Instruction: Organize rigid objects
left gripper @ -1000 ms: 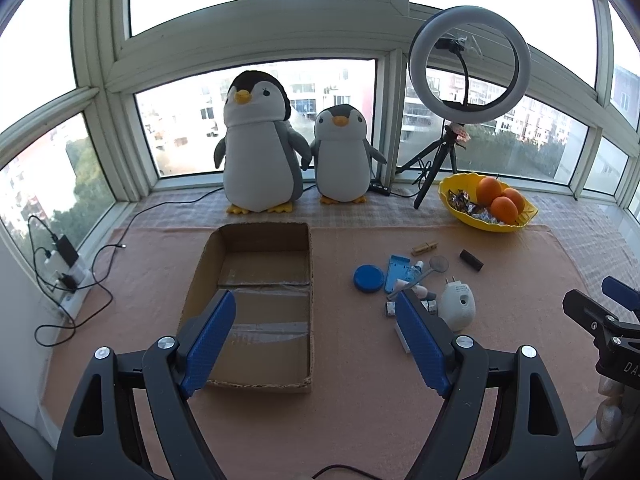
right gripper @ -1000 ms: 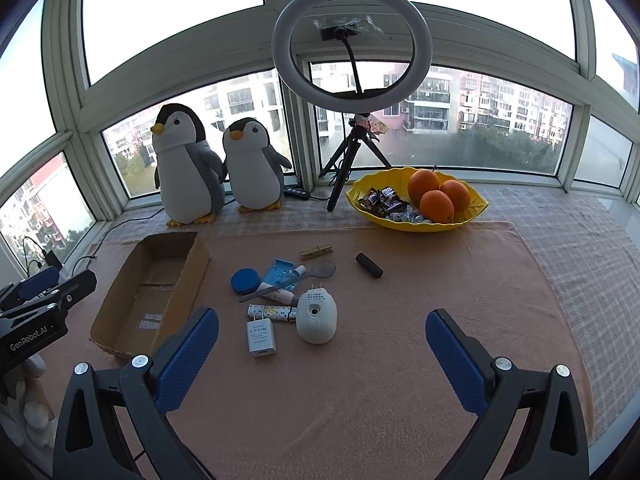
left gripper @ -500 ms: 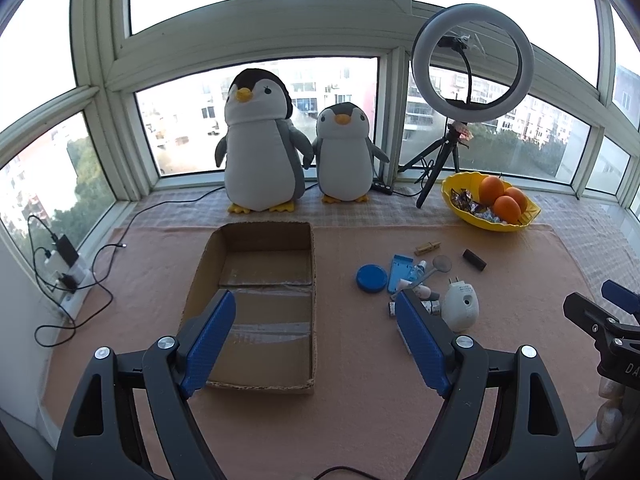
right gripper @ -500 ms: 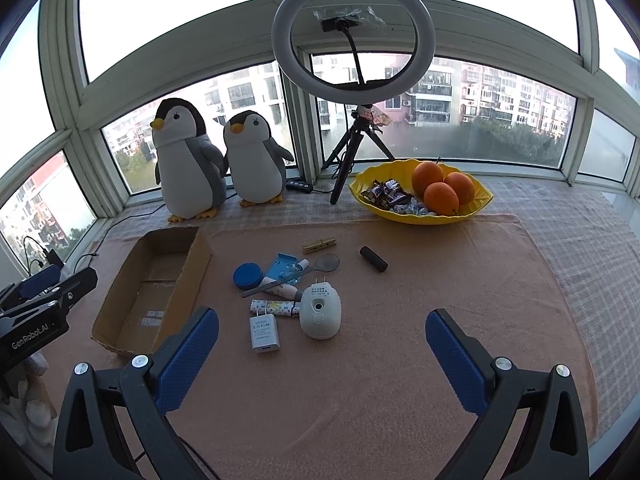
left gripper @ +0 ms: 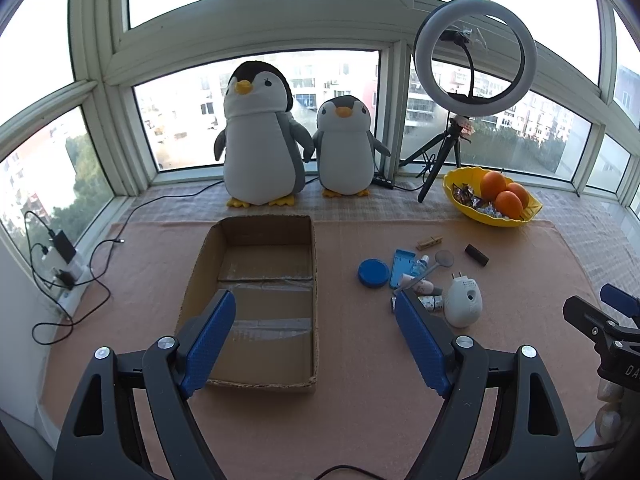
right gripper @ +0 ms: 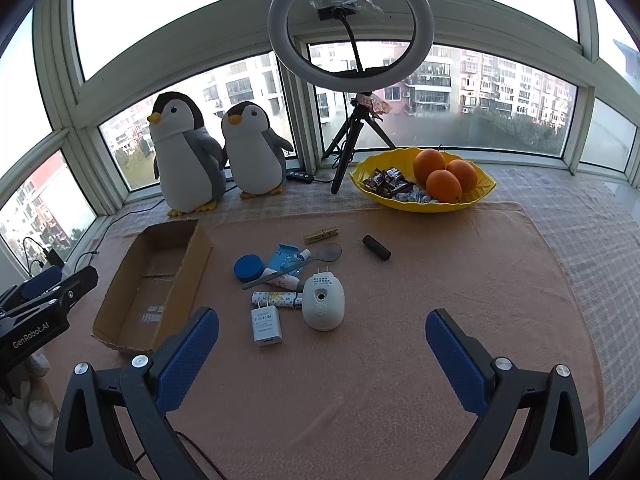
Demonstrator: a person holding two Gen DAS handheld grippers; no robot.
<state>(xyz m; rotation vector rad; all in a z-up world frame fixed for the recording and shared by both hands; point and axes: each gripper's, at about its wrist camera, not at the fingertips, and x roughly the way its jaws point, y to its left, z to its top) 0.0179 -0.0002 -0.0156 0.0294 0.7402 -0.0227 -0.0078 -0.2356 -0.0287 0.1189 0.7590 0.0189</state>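
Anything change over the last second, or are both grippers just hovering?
Only a slight camera drift: in the right wrist view the white egg-shaped device and white charger sit a little farther right than a second ago, so the right gripper eased slightly left. Nothing was grasped or released. Both grippers stay open and empty, the left gripper over the cardboard box, which is still empty; the clutter is unmoved.

Left gripper (left gripper: 314, 344) and right gripper (right gripper: 322, 354) — both spread wide, holding nothing.
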